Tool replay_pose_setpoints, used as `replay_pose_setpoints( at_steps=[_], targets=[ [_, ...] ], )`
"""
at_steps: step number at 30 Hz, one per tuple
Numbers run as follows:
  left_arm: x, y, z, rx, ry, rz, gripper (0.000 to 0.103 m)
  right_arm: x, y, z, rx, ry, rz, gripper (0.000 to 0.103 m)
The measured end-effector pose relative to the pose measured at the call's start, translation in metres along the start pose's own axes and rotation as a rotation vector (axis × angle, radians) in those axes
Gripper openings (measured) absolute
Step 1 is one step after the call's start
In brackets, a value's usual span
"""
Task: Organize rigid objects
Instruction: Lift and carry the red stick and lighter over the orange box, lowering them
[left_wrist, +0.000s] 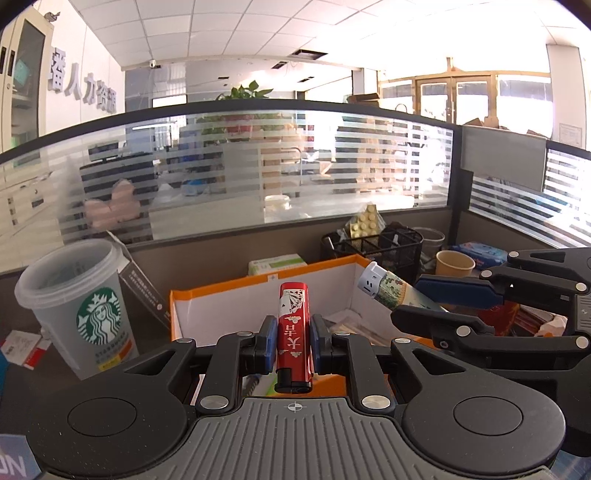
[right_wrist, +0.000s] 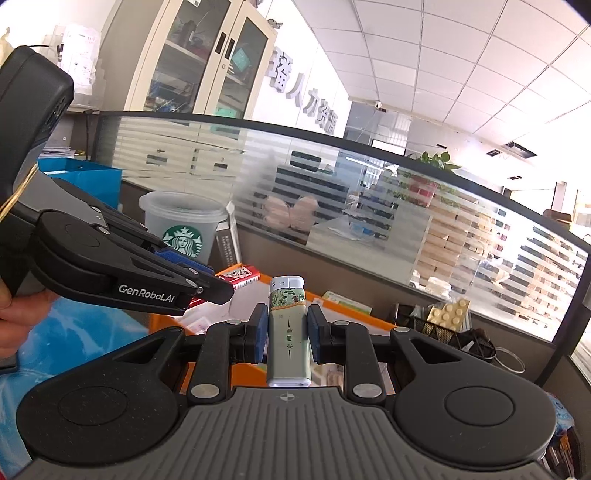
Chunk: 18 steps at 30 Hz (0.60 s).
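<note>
My left gripper (left_wrist: 293, 332) is shut on a red lighter (left_wrist: 293, 328) with playing-card print, held above an orange-rimmed white box (left_wrist: 221, 295). My right gripper (right_wrist: 286, 328) is shut on a green and white lighter (right_wrist: 288, 332) with a picture print. In the left wrist view the right gripper (left_wrist: 417, 299) comes in from the right, holding its lighter (left_wrist: 388, 290) over the box's right side. In the right wrist view the left gripper (right_wrist: 218, 286) comes in from the left with the red lighter (right_wrist: 242, 277) over the same box (right_wrist: 343, 302).
A Starbucks cup (left_wrist: 79, 306) stands left of the box. A black wire basket (left_wrist: 373, 245) with a yellow brick plate (left_wrist: 364, 221), a paper cup (left_wrist: 454, 264) and a blue packet (left_wrist: 480, 254) sit to the right. A glass partition (left_wrist: 258, 166) closes the back.
</note>
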<state>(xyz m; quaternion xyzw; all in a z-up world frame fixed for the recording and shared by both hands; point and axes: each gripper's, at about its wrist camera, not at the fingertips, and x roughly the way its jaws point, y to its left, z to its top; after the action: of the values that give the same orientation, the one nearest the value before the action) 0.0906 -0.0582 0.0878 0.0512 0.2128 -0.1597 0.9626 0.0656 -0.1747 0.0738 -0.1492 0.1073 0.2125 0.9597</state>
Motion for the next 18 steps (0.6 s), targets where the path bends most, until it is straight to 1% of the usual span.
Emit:
replay_pose_setpoints(
  at_steps=[7,18],
  targets=[
    [0.03,0.004,0.011,0.005,0.021,0.009,0.017,0.019,-0.016,0.003,0.003,0.008,-0.022,0.021],
    [0.086,0.013,0.015,-0.012,0.093,0.027,0.017,0.063,-0.03,0.002,-0.008,0.047,-0.031,0.021]
  ],
)
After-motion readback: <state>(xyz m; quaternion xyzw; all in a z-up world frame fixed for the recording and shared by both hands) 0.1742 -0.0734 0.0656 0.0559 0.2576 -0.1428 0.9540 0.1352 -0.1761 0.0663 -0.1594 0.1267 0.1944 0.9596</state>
